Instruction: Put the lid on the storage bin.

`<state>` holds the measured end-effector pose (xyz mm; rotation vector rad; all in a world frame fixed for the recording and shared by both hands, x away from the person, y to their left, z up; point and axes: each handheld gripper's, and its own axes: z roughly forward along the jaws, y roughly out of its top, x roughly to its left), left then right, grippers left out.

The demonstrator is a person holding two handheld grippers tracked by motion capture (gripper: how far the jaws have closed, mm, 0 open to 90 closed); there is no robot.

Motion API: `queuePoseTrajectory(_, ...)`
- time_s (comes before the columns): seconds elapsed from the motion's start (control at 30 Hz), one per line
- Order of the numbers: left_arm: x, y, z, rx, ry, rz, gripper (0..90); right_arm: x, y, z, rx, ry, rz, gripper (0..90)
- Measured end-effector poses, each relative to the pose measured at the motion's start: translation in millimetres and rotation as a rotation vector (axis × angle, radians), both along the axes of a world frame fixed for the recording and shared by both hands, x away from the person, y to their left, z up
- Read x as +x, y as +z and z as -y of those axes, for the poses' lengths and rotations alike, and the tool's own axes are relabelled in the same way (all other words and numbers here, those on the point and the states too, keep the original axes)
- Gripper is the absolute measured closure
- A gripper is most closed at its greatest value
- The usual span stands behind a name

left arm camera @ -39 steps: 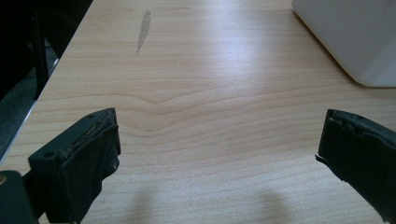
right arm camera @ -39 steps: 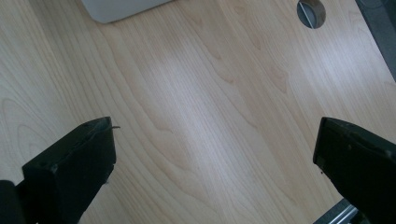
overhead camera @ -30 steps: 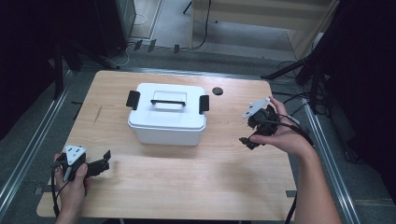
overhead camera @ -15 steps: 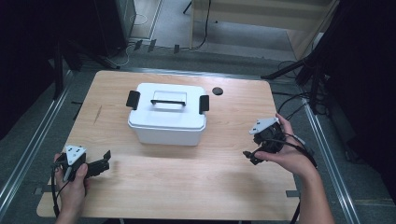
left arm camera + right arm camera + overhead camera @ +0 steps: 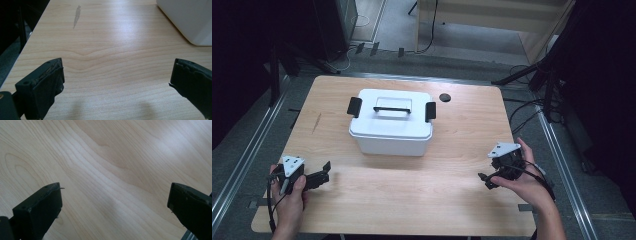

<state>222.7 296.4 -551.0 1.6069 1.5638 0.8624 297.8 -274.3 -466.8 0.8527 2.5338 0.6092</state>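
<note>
Left gripper (image 5: 314, 176) low at near-left, jaws wide apart — right gripper (image 5: 493, 176) likewise, near-right.

Small black disc (image 5: 444, 97) on wooden table (image 5: 412, 200) — far edge.

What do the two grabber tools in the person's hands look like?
Each is a black two-jaw gripper with a grey three-cornered plate on top: the left gripper and the right gripper. Thin black cables trail from both. Their jaws are blocky with flat, worn-looking pads. The person's forearms are bare, no sleeves.
</note>
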Motion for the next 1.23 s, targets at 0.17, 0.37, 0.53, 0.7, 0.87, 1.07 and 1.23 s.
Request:
queuePoseTrajectory(0.17, -0.1, 0.0, 0.1, 0.001, 0.0, 0.0, 0.0, -10.3, -13.1, 6.8, 0.015, -0.022, 0.007, 0.0)
queuePoseTrajectory(0.37, -0.2, 0.1, 0.4, 0.006, 0.0, 0.0, 0.0, -21.9, -26.5, 14.9, 0.038, -0.056, 0.015, 0.0)
queuePoseTrajectory(0.53, -0.3, 0.1, 0.9, 0.007, 0.003, 0.003, 0.0, -30.1, -33.6, 20.5, 0.051, -0.067, 0.025, 0.0)
queuePoseTrajectory(0.7, -0.4, 0.1, 1.1, 0.008, 0.004, 0.002, 0.0, -37.3, -42.4, 29.1, 0.077, -0.087, 0.03, 0.0)
queuePoseTrajectory(0.87, -0.2, 0.0, 1.3, 0.01, 0.003, 0.002, 0.0, -47.4, -52.1, 36.6, 0.114, -0.122, 0.065, 0.0)
queuePoseTrajectory(1.07, -0.4, 0.1, 1.4, 0.011, 0.004, 0.003, 0.0, -54.4, -61.6, 42.8, 0.162, -0.125, 0.083, 0.0)
queuePoseTrajectory(1.23, -0.2, 0.0, 1.9, 0.014, 0.003, 0.0, 0.0, -56.7, -66.9, 45.4, 0.218, -0.144, 0.097, 0.0)
